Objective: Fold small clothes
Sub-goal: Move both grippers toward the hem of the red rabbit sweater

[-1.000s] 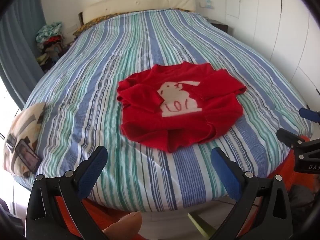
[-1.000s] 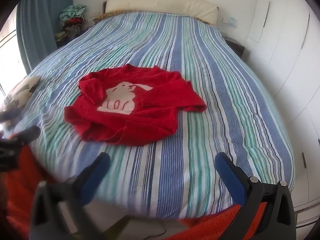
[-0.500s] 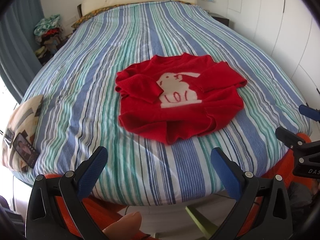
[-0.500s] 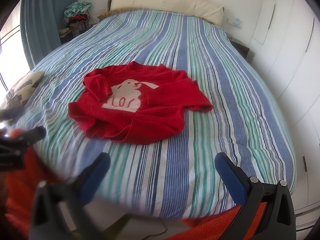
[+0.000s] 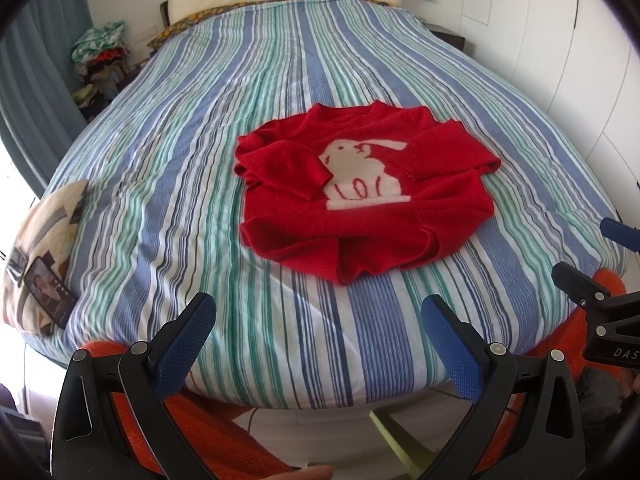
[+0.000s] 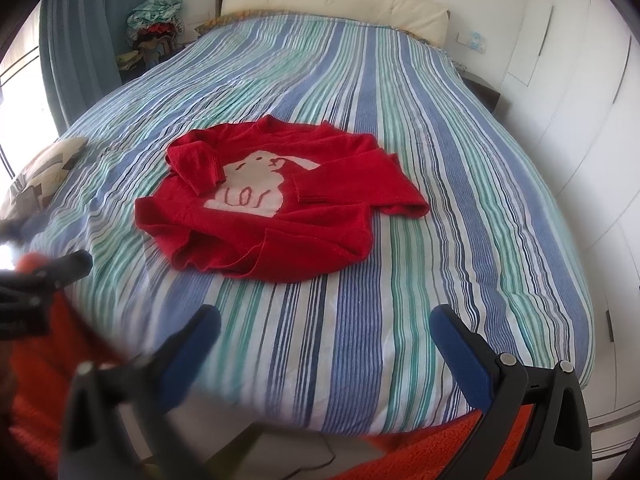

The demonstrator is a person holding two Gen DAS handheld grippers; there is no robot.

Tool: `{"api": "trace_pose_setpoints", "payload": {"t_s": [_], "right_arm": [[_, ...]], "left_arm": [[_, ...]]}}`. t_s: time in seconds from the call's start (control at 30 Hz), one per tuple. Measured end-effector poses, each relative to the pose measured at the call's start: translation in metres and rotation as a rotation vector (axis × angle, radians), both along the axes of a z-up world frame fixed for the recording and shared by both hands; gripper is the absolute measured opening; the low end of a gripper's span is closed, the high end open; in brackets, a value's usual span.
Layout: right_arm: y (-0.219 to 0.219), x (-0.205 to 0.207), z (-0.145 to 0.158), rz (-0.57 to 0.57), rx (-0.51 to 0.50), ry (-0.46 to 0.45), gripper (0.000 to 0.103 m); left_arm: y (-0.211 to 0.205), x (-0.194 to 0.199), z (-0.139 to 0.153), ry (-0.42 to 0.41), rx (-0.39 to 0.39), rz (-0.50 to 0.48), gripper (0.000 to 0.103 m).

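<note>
A small red sweater point(image 5: 360, 196) point(image 6: 280, 208) with a white rabbit on its front lies on the striped bed, both sleeves folded in over the chest and the hem rumpled. My left gripper point(image 5: 320, 316) hangs open over the bed's near edge, short of the sweater's hem, holding nothing. My right gripper point(image 6: 324, 328) is open too, also over the near edge and a little to the right of the garment. In the left wrist view the right gripper's black frame point(image 5: 600, 304) shows at the right edge.
The bed point(image 5: 192, 168) with a blue, green and white striped cover fills both views. A patterned cushion point(image 5: 44, 240) with a phone point(image 5: 50, 298) on it lies at the left corner. White wardrobe doors point(image 6: 580, 120) stand to the right, a clothes pile point(image 6: 156, 20) and blue curtain back left.
Both grippers have risen and moved forward over the bed's near edge, so the sweater looks nearer. Both stayed open; the sweater has not moved.
</note>
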State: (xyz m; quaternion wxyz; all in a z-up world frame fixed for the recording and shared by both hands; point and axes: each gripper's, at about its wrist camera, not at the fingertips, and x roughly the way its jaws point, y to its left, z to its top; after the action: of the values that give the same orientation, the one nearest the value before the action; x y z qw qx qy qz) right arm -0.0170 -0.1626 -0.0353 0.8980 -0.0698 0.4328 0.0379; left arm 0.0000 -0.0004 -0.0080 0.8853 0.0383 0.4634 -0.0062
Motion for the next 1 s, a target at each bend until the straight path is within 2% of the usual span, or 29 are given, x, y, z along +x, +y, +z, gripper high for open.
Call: {"api": "trace_pose_setpoints", "payload": {"t_s": [0.77, 1.0], "right_arm": [[0.0016, -0.0022, 0.0031, -0.007, -0.007, -0.016, 0.103], [0.0019, -0.0030, 0.0014, 0.023, 0.027, -0.008, 0.103]], "left_arm": [[0.0089, 0.0004, -0.0005, -0.007, 0.001, 0.025, 0.102], [0.0034, -0.0007, -0.0005, -0.006, 0.006, 0.015, 0.102]]}}
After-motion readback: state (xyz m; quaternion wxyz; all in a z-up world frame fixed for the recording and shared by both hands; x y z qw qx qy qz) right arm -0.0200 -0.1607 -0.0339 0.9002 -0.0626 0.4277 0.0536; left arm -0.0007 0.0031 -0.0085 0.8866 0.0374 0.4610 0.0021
